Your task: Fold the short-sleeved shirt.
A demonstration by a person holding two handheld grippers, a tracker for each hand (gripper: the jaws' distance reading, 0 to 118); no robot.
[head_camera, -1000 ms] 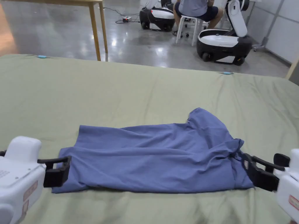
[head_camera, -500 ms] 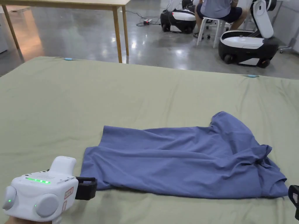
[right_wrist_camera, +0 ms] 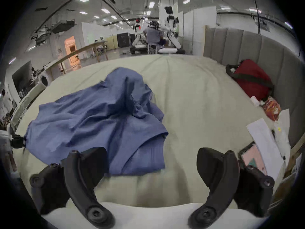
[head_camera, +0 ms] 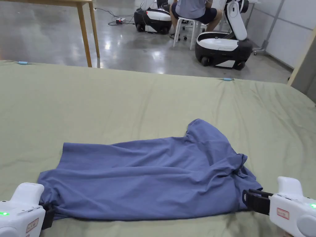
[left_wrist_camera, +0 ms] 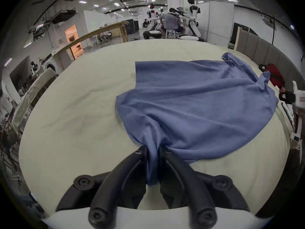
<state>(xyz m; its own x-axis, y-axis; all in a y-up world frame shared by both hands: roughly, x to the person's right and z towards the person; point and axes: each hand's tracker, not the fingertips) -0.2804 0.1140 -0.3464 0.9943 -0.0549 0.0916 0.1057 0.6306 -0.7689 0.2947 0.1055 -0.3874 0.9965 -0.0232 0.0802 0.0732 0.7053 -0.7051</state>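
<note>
The blue short-sleeved shirt of thin, soft knit (head_camera: 148,176) lies spread across the near part of a bed covered in an olive-green sheet (head_camera: 123,98), its length running from left to right, hem end at the left and collar and sleeve end at the right. It seems already doubled lengthwise: the near edge is a straight, smooth line, while the far edge shows two offset layers. The cloth is rumpled, with diagonal creases across the body, and one sleeve (head_camera: 203,135) pokes out toward the far side at the right end instead of lying tucked in.

The left tongs (left_wrist_camera: 152,151) are closed on the near left corner of the shirt; in the left gripper view both jaws press on a gathered bunch of blue fabric that runs down between them. The right tongs (right_wrist_camera: 151,164) stand wide apart, with nothing between them, just beside the shirt's near right corner; in the head view their tips look about to touch the cloth, though I cannot tell whether they do.

By my reading the fold is at an early to middle stage. One lengthwise fold appears done, roughly. Still to do: take the right corner, pull the shirt taut to flatten the creases, tuck in the stray sleeve, and fold the long strip across into a compact packet.
</note>
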